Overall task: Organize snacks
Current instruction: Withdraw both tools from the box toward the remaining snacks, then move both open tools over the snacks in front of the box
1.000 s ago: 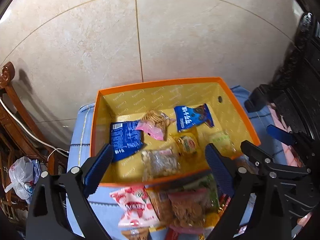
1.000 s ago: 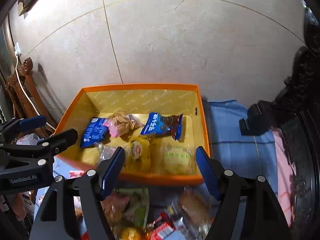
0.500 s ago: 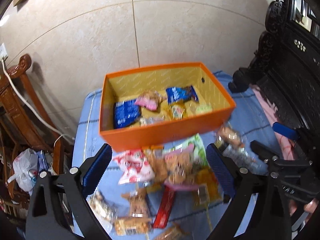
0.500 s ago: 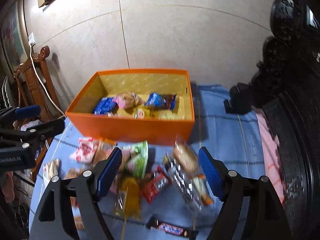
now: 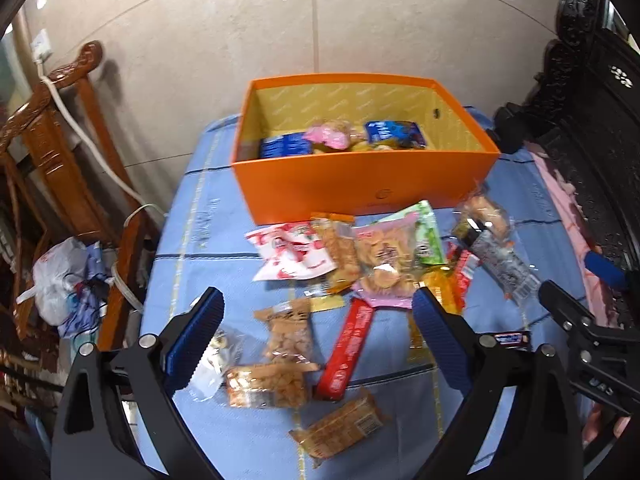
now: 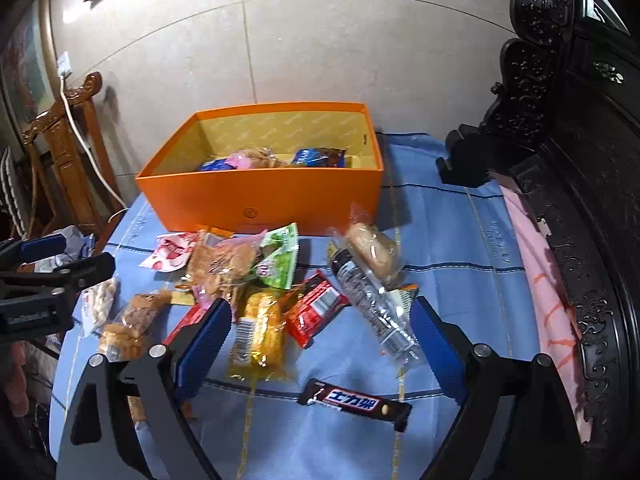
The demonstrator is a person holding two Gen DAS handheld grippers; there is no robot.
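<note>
- Right wrist view has the right gripper [image 6: 318, 340] hanging over the loose snack pile, jaws spread wide and just been opening further, nothing clamped. The yellow wafer pack [image 6: 260, 330] and the red wrapper [image 6: 316, 309] sit between the fingers but the pads aren't pressing on either.
- Left gripper [image 5: 316, 336] is released too, fingers wide, empty, hovering above the small biscuit bag [image 5: 289, 330] and the long red bar [image 5: 349, 350].
- Orange box [image 6: 260, 196] sits at the far side of the blue cloth [image 6: 452, 240], a handful of packets already inside, so I'd say the job is early-to-mid: most snacks are lying in front of it.
- If it were me, I'd go for one packet at a time. That yellow wafer pack looks like the easy pick for the right side, flat and centred between the fingers.
- Come straight down and close on the pack's body, not the crinkly end seam, or it'll probably slip out.
- Watch the clear-wrapped cracker sleeve [image 6: 372, 308] right next to it, overlapping stuff could get dragged along.
- Black chocolate bar [image 6: 356, 400] is nearest the camera and clear of the heap, decent second choice.
- Left side could take the biscuit bag so the two hands don't cross.
</note>
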